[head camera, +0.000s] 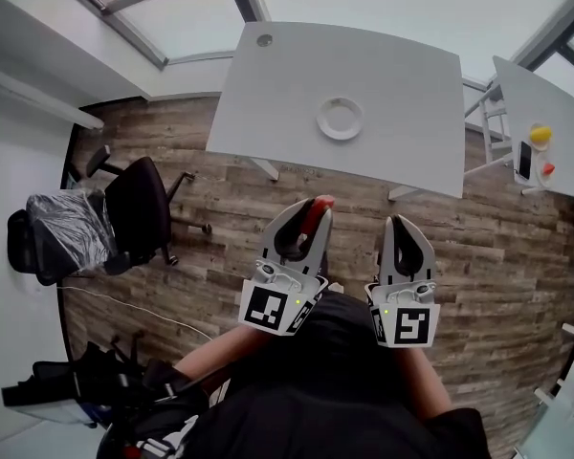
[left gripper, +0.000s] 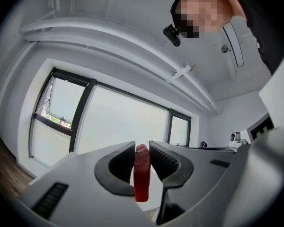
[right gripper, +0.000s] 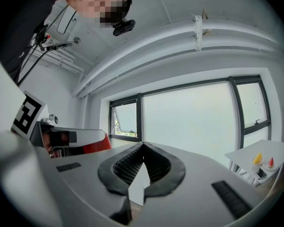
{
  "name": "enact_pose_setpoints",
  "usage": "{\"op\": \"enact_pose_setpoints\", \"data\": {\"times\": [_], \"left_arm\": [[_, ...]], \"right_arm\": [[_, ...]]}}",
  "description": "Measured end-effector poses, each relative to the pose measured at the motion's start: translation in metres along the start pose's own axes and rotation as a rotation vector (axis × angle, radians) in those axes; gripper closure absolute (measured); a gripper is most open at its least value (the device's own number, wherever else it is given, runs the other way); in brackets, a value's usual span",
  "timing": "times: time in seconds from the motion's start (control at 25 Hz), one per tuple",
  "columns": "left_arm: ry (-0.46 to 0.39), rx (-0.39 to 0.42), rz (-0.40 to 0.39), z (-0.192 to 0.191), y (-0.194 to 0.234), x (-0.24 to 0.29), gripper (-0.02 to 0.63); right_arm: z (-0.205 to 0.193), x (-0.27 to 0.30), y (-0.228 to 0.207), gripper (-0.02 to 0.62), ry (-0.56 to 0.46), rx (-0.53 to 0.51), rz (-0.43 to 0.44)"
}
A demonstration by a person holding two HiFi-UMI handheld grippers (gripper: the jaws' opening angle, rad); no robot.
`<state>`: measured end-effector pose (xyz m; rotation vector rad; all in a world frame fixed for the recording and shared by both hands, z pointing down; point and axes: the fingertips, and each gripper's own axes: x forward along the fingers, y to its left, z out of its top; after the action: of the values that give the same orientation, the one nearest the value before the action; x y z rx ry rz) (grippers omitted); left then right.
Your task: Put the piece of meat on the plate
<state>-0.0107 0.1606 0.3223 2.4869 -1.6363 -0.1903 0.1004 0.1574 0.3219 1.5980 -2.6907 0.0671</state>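
Plainly, the piece of meat, a dark red slab standing on edge, is clamped between the ribbed pads of the left gripper, with its lower end hanging below the jaws. It is held in the air over the wooden floor, on the near side of the grey table and well apart from the plate. The plate is white, round and bare, and sits near the middle of the tabletop. Just beside the left gripper, the right gripper points the same way toward the table, its jaws together at the tips with nothing between them. Further out, a black office chair stands on the floor at the left. At the right, a second table carries a small yellow thing.
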Motion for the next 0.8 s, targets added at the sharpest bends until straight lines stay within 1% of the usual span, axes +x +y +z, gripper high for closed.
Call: {"op": "enact_pose_setpoints", "data": {"times": [0.32,0.52,0.64,0.8], "left_arm": [[0.002,0.003,-0.037,0.013,0.038,0.035,0.511],[0.007,-0.005,-0.048,0.014,0.068,0.062,0.510],[0.000,-0.005,-0.057,0.017,0.083,0.076,0.510],[-0.011,-0.008,-0.051,0.022,0.107,0.092,0.511]], "right_arm": [[0.012,0.053,0.002,0.592,-0.005,-0.016,-0.021],[0.008,0.091,0.001,0.592,0.025,-0.016,-0.024],[0.007,0.109,-0.001,0.592,0.028,-0.013,-0.034],[0.005,0.133,-0.003,0.592,0.027,-0.014,-0.042]]}}
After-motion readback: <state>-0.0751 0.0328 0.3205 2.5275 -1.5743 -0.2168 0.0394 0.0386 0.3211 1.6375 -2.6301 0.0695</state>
